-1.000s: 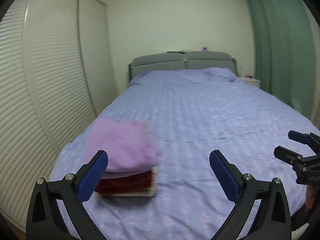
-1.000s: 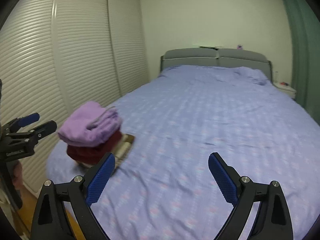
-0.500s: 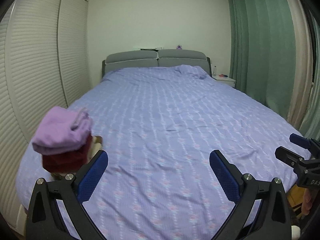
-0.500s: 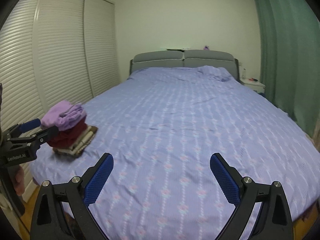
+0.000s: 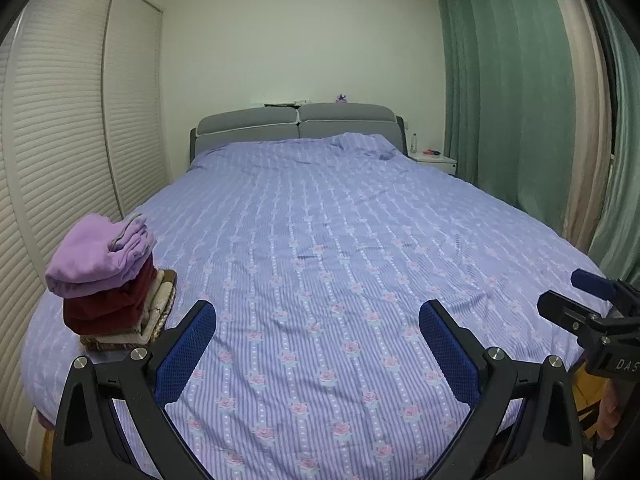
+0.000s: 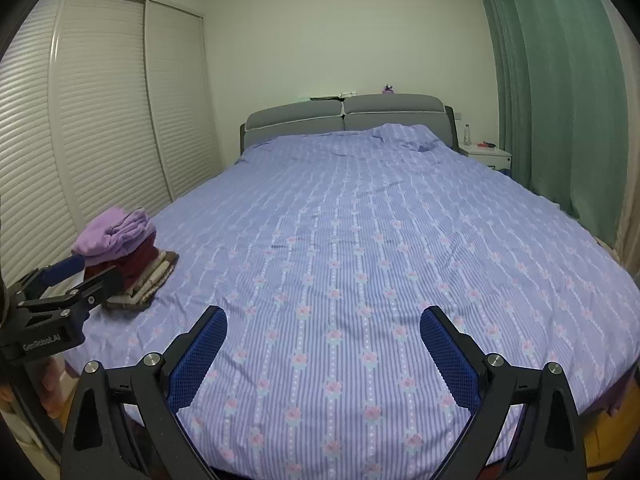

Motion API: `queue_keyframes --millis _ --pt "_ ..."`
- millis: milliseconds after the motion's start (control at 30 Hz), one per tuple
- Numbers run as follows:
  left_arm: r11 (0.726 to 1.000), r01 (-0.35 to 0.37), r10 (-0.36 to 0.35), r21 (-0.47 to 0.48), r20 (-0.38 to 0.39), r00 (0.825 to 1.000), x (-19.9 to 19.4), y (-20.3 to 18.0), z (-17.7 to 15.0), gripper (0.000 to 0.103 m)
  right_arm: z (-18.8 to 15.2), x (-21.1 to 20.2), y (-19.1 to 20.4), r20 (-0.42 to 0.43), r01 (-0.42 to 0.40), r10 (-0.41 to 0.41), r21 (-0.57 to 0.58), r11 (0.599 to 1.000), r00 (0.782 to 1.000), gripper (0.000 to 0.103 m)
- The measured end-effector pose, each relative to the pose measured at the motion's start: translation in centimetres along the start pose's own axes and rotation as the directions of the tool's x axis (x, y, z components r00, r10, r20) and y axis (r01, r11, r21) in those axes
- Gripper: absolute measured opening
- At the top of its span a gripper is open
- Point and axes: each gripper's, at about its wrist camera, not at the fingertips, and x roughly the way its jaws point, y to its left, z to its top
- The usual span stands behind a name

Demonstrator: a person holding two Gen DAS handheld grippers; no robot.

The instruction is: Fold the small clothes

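— Changed since a second ago?
— Swung rightward, both views. Pile of folded clothes (image 5: 108, 280) close ahead of the left claw (image 5: 318, 350) back then; now off at the left edge of the left wrist view, clear of the near blue pad. Green curtain (image 5: 516, 104) much wider in view than before. Blur gone from the pile.

— And the pile against each claw?
— Sits on the near left corner of the bed (image 5: 340, 240), by the louvred wardrobe doors (image 5: 60, 140). Lilac garment (image 5: 100, 250) on top, dark red one (image 5: 110, 306) under it, cream and brown folded pieces (image 5: 154, 312) at the bottom. Left of the left claw, just beyond and beside its left finger, not between the fingers. From the right wrist view, well to the left of the right claw (image 6: 322, 350), with the left claw (image 6: 78, 278) partly in front of the pile (image 6: 124, 256).

— Claw state?
— Both spread wide apart, nothing between the blue pads, only striped floral bedspread ahead. Right claw (image 5: 580, 296) seen at the right edge of the left view, fingers apart too.

— Any writing?
— "GenRobot.AI" in white on the body of the left claw, read from the right view. On the right claw's body, only "DAS", cut off at the picture's edge.
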Motion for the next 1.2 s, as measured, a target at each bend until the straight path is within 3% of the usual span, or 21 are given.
queue_keyframes --millis 1200 --pt "0.999 0.038 -0.038 -0.004 -0.01 0.999 -0.68 -0.93 -0.62 0.103 -0.6 -0.63 -0.74 0.001 0.002 -0.002 0.023 1.0 1.0 0.098"
